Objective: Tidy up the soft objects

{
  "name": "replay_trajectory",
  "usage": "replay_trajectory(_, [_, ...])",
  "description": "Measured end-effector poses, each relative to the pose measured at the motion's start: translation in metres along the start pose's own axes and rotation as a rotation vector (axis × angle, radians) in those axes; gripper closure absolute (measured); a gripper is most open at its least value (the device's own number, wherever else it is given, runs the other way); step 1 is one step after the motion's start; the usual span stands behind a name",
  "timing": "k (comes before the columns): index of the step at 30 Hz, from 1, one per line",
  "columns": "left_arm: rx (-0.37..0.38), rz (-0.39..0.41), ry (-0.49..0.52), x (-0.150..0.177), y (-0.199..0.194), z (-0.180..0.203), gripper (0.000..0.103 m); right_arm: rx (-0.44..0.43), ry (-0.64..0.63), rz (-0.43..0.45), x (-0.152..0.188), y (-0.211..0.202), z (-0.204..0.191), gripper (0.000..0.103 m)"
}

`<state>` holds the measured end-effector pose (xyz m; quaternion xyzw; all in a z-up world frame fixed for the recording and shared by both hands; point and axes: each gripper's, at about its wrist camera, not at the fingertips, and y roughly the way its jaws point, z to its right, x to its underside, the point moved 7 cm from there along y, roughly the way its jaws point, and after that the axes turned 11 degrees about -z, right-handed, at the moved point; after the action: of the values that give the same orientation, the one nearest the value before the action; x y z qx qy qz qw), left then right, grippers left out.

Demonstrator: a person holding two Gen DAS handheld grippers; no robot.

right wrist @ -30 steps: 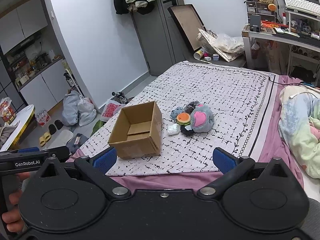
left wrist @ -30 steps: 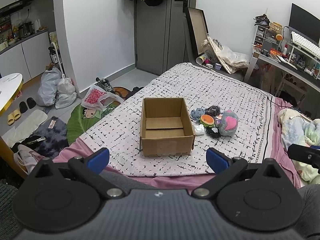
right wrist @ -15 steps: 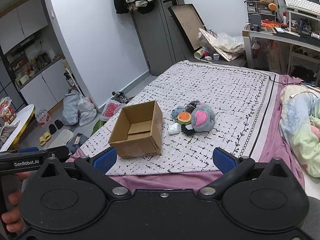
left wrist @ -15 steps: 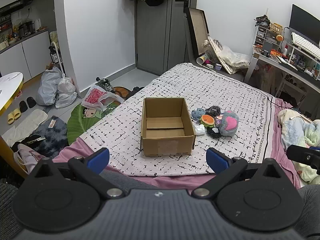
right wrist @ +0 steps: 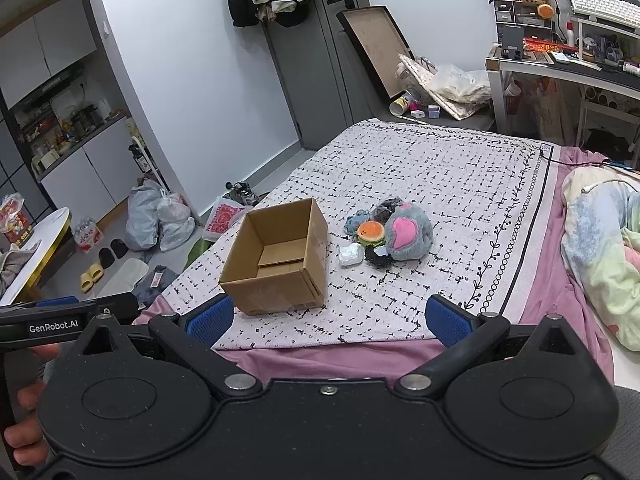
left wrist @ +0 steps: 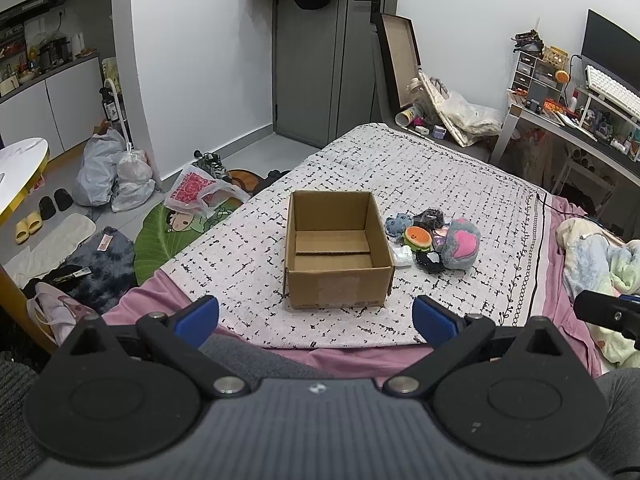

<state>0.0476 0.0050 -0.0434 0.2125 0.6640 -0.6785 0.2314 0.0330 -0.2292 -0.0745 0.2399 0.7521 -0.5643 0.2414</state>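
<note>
An open, empty cardboard box (left wrist: 338, 248) (right wrist: 280, 260) stands on the patterned bedspread (left wrist: 460, 184) (right wrist: 440, 184). To its right lies a heap of soft toys: a grey plush with a pink heart (left wrist: 462, 243) (right wrist: 408, 232), an orange burger toy (left wrist: 418, 237) (right wrist: 371, 232), a small blue plush (left wrist: 398, 223), a black one (left wrist: 429, 259) and a white one (right wrist: 351, 254). My left gripper (left wrist: 316, 316) is open, short of the box. My right gripper (right wrist: 330, 318) is open too, near the bed's front edge. Neither holds anything.
A rumpled pastel blanket (right wrist: 600, 248) lies on the bed's right side. Bags (left wrist: 112, 176), slippers and a green leaf mat (left wrist: 160, 236) litter the floor on the left. A cluttered desk (left wrist: 580, 120) stands at the right. A hand (right wrist: 24, 432) holds the other gripper at the lower left.
Both views have shifted only slightly; the box and toys sit a touch lower and closer in frame. Both grippers stay open.
</note>
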Motion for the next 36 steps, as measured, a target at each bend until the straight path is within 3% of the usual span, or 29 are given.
replay_trajectory(18, [-0.006, 0.003, 0.002, -0.002, 0.013, 0.005, 0.001, -0.022, 0.013, -0.016, -0.001, 0.014, 0.007, 0.000])
replay_trajectory(36, [0.008, 0.008, -0.028, -0.025, 0.065, 0.040, 0.001, -0.052, 0.074, -0.028, -0.025, 0.058, 0.055, 0.000])
